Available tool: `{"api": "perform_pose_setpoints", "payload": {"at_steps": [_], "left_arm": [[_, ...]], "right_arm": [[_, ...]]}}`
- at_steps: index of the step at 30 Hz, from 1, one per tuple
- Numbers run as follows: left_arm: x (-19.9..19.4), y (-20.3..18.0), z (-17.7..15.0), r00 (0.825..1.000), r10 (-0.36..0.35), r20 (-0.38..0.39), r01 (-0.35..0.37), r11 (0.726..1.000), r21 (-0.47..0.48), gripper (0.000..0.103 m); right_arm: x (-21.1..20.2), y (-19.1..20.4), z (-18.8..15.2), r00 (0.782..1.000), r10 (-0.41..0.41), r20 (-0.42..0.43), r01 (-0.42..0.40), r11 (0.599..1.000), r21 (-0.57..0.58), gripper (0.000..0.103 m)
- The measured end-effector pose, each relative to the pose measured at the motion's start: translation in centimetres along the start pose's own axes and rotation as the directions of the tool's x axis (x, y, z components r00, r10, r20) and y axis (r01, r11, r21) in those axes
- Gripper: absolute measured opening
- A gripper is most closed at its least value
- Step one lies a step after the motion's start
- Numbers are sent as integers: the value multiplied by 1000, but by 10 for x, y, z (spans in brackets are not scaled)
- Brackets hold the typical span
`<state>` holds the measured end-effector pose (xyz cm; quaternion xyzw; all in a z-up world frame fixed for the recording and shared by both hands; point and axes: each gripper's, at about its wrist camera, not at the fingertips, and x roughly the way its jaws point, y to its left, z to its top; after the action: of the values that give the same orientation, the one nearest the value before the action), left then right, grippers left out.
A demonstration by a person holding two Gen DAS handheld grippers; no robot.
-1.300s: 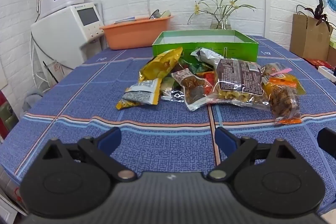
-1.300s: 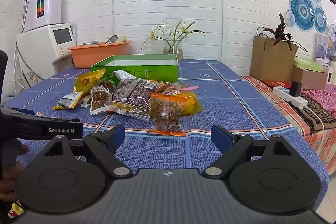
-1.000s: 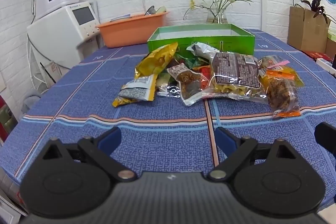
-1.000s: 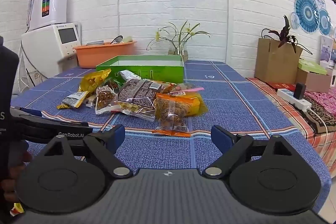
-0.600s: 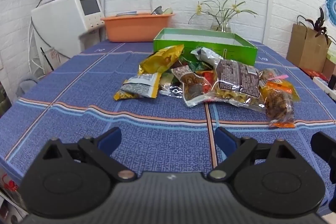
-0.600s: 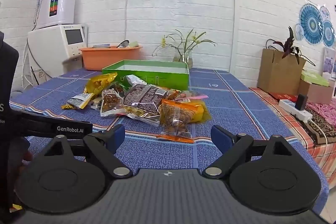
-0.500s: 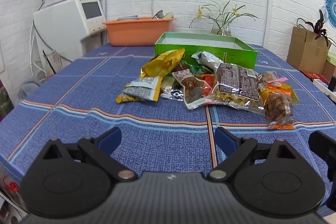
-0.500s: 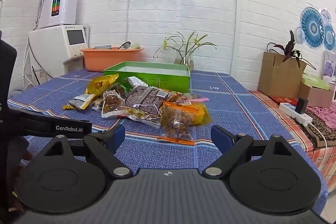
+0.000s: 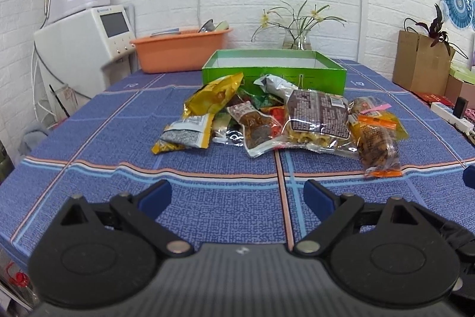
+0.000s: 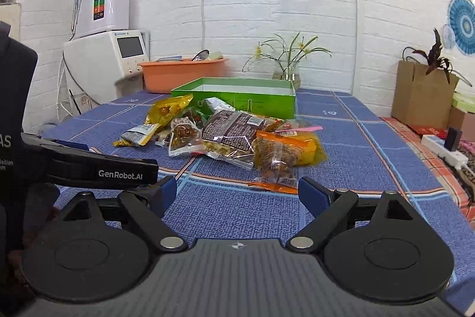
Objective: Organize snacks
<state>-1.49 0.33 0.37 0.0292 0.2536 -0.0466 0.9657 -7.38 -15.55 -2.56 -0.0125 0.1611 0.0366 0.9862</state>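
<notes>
Both my claws hang with fingers wide apart and nothing in them, my left claw (image 9: 237, 195) and my right claw (image 10: 237, 192) above the near edge of the blue-clothed counter (image 9: 89, 138). The snack packets (image 9: 279, 121) lie heaped mid-counter just in front of the open green box (image 9: 273, 70), the orange packet (image 10: 279, 159) nearest my right claw. Since a second ago the heap lies unmoved, while my claws have lifted and levelled, showing more wall

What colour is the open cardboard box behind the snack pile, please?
The open cardboard box is bright green outside with a pale, whitish interior, clearest in the left wrist view.
</notes>
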Motion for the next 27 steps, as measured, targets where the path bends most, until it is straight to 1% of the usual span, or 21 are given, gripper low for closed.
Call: {"api": "perform_pose_setpoints", "payload": {"at_steps": [6,12,17,24,27], "left_arm": [[5,-1,-1,1000,-8,-26,8,1000,3,91],[9,-3,-2,999,-4,-49,5,1000,18,91],[12,-2,-3,998,-6,-64,7,1000,14,91],[15,-3,-4,997,-4,-83,5,1000,16,91],[15,-4,-5,996,-5,-85,7,1000,20,91]], "right_arm": [[3,-2,1,999,-26,-20,26,1000,-5,103],[2,-6,0,999,-50,-12,50,999,9,103],[3,-7,1,998,-68,-18,68,998,11,103],[7,-12,0,989,-137,-49,139,990,34,103],[10,-14,-2,988,-144,-63,147,988,41,103]]}}
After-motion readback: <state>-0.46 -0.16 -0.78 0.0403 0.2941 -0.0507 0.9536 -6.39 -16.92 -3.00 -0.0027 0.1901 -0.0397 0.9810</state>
